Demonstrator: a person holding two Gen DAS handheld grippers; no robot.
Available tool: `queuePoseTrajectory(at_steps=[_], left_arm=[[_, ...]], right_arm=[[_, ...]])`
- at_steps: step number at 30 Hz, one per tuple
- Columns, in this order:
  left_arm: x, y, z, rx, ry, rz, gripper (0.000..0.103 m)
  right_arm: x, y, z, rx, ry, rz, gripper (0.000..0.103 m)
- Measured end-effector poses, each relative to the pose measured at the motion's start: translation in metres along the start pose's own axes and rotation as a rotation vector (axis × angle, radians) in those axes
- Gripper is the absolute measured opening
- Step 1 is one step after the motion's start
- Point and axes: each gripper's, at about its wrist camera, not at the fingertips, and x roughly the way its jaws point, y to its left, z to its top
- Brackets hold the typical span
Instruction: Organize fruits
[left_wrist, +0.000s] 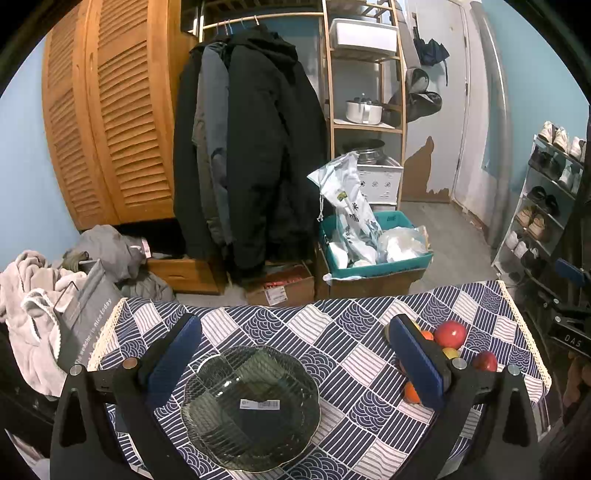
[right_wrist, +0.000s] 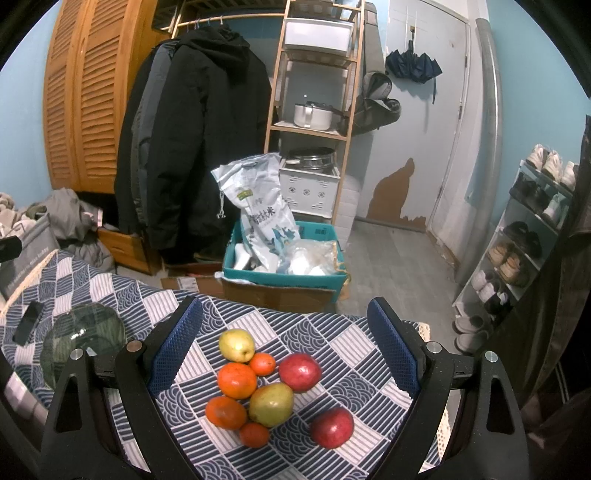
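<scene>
Lying between spread right tongs (right_wrist: 284, 339), fruits (right_wrist: 258, 384), untouched

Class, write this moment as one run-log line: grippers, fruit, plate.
left gripper: open over empty glass plate | right gripper: open above fruit pile | fruit on tablecloth, none plated

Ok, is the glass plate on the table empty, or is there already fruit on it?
Empty. The glass plate holds only a barcode sticker, and the tablecloth pattern shows through it. No fruit is on it.
</scene>
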Motion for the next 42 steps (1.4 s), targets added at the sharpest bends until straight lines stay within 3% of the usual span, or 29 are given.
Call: queuePoseTrajectory(at_steps=[27,35,42], left_arm=[[0.002,0.001,-0.009,0.003,0.006,0.007,0.102],[0.011,-0.001,-0.014,0.011,0.029,0.016,0.102],[0.028,-0.015,-0.019,0.037,0.098,-0.001,0.102]], right_arm=[[0.001,0.000,-0.003,-0.001,0.002,0.001,0.089],[0.003,-0.010,-0.014,0.012,0.015,-0.006,0.089],[0.014,-0.026,-0.021,0.023,0.064,-0.041,0.089]])
